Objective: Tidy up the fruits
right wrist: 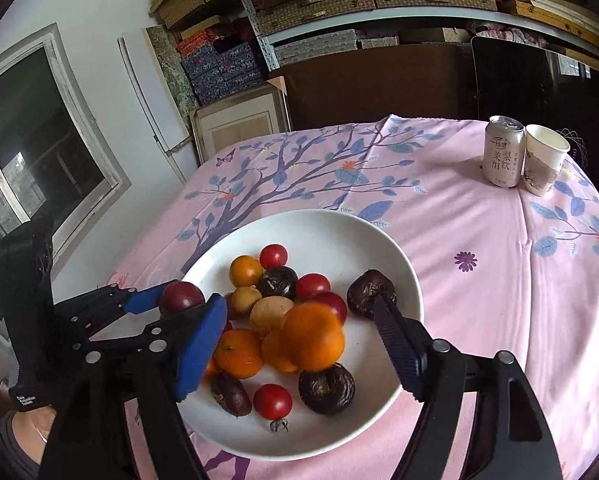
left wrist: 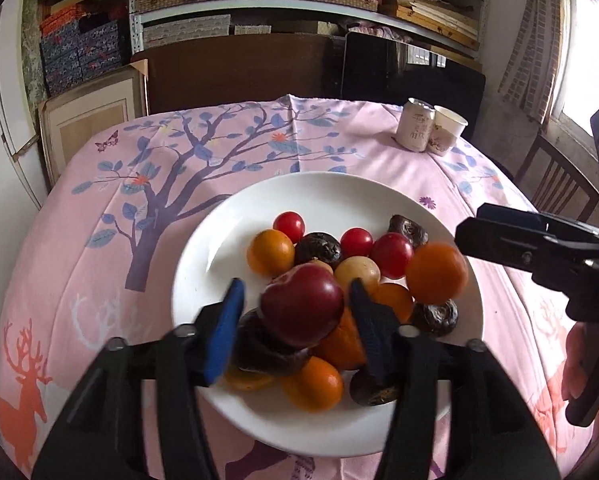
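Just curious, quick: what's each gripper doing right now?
Left gripper: open, red fruit between, not gripped.
Right gripper: open, orange between, not gripped.

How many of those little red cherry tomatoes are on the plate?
4 cherry tomatoes show: one at the pile's far edge, one mid-pile, one tucked behind the big orange, one near the plate front rim. More may hide underneath.

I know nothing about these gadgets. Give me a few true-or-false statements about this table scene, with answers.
1. The fruit lies on a white plate. True.
2. The can and the paper cup stand side by side. True.
3. The tablecloth is plain green. False: it is pink with a tree print.
4. The right gripper is clamped shut. False: its jaws stand wide apart over the plate.
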Motion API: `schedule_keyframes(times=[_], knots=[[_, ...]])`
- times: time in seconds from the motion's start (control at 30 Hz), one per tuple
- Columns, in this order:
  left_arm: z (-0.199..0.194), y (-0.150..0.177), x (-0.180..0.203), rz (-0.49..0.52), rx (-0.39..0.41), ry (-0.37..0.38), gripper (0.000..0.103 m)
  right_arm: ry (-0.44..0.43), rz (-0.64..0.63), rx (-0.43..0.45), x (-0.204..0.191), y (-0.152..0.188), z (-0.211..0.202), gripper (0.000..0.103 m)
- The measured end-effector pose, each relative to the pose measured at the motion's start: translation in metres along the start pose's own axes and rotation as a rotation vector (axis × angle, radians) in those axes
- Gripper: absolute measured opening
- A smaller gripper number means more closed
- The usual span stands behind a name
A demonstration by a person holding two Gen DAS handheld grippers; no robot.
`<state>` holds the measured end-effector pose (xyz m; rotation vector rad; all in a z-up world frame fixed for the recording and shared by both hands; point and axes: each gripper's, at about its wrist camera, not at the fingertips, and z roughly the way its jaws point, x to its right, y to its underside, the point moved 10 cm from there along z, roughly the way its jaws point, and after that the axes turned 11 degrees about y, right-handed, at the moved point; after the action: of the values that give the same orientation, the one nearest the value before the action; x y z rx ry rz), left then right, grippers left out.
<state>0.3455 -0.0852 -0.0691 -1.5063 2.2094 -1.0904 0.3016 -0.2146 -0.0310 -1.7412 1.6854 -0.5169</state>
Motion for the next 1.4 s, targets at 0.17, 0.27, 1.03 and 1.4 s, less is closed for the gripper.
schedule_keyframes(times=[0.17,0.27,1.03,1.4], knots=[[-0.048,0.012,0.003,0.025,0.077,-0.024,0.097,-0.012,-0.002,0.020,-0.003,0.021,-0.030,0.078],[-0.073,0.041,0.008,0.039,0.063,-0.030,0.098,-0.002,-0.012,0.041,-0.005,0.053,-0.065,0.091],[-0.219,0.135,0.074,0.031,0.157,-0.182,0.098,0.132,-0.049,0.243,-0.015,0.152,-0.219,0.099],[-0.220,0.140,0.074,0.009,0.151,-0.218,0.098,0.148,0.004,0.241,0.006,0.159,-0.231,0.099]])
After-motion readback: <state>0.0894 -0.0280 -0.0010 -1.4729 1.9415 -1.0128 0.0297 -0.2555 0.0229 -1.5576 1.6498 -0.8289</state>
